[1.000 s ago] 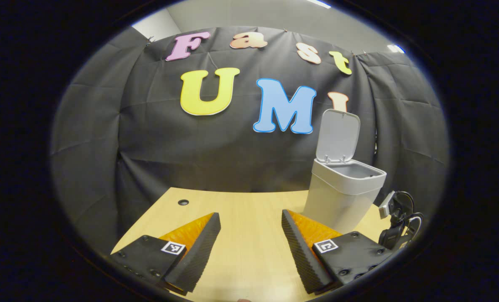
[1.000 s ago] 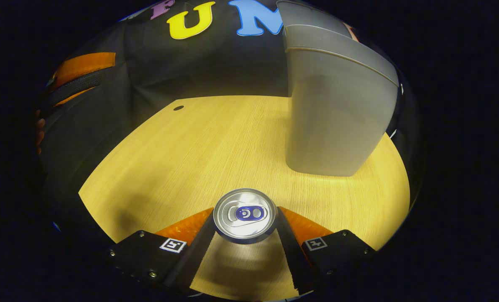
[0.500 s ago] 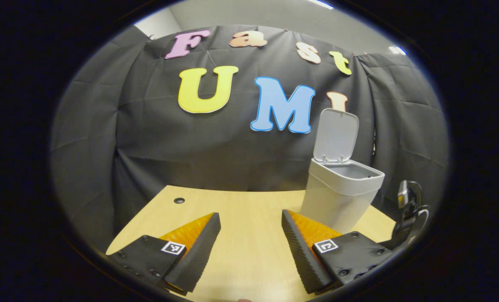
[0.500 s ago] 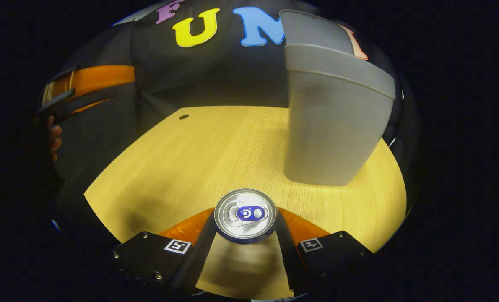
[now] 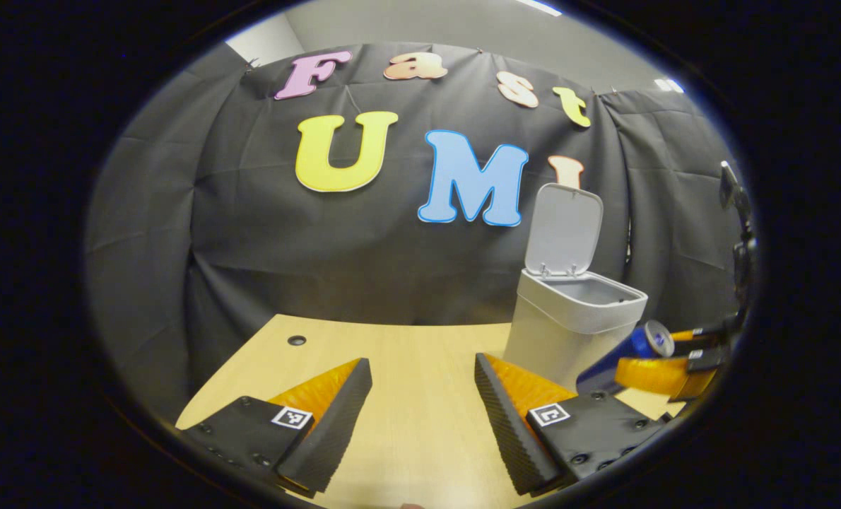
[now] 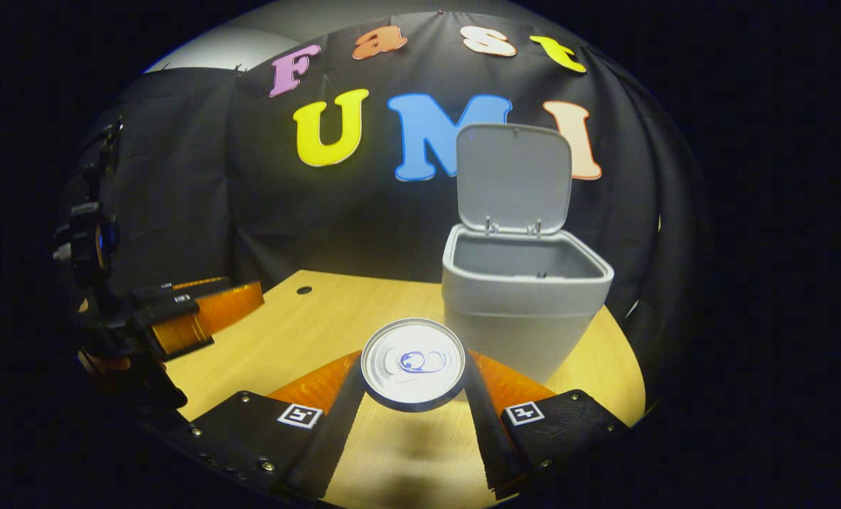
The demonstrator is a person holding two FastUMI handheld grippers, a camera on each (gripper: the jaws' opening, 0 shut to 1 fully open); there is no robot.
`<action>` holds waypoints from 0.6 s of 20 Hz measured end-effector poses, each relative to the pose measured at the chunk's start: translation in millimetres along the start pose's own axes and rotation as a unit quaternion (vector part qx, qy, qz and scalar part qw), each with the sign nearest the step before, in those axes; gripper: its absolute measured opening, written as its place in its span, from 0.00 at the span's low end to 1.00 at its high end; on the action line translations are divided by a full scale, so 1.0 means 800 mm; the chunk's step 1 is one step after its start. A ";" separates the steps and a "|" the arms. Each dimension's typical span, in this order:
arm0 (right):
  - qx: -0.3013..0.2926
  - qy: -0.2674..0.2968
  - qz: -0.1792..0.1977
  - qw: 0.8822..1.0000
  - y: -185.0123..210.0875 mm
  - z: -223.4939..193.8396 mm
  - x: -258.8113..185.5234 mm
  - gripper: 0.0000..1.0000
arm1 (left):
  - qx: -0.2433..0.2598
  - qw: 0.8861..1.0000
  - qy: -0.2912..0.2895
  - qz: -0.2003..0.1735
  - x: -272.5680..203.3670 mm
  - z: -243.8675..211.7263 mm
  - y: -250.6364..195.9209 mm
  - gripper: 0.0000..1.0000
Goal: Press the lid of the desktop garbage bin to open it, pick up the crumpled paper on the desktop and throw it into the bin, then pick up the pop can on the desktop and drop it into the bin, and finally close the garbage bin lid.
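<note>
Carrying: can, pinched between the right gripper fingers, lifted off the table.
Can axis: along the fingers, top toward the camera; tilted in the left gripper view.
Bin: ahead and slightly right of the can, lid upright, mouth open.
Left gripper: jaws spread, empty, low over the table.
Nearer hand: right.
Next, likely: raise the can over the rim.
</note>
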State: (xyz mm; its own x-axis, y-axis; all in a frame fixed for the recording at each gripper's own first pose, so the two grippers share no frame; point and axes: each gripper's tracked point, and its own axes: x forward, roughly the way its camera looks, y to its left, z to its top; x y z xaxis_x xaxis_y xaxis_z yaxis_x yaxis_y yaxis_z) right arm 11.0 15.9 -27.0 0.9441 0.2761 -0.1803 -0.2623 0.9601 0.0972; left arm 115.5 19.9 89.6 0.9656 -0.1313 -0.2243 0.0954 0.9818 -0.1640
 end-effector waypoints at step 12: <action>-0.012 -0.139 -0.052 0.989 -0.061 0.146 0.024 0.79 | 0.004 1.000 -0.007 0.022 -0.016 0.005 0.017 0.96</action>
State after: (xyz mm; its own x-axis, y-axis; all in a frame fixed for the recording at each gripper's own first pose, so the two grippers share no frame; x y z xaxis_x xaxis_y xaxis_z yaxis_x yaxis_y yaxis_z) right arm 65.0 -31.1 78.8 0.9838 0.1560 0.0883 -0.1623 0.9844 0.0684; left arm 105.3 35.5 94.1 0.9722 -0.0860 -0.2176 0.0545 0.9876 -0.1471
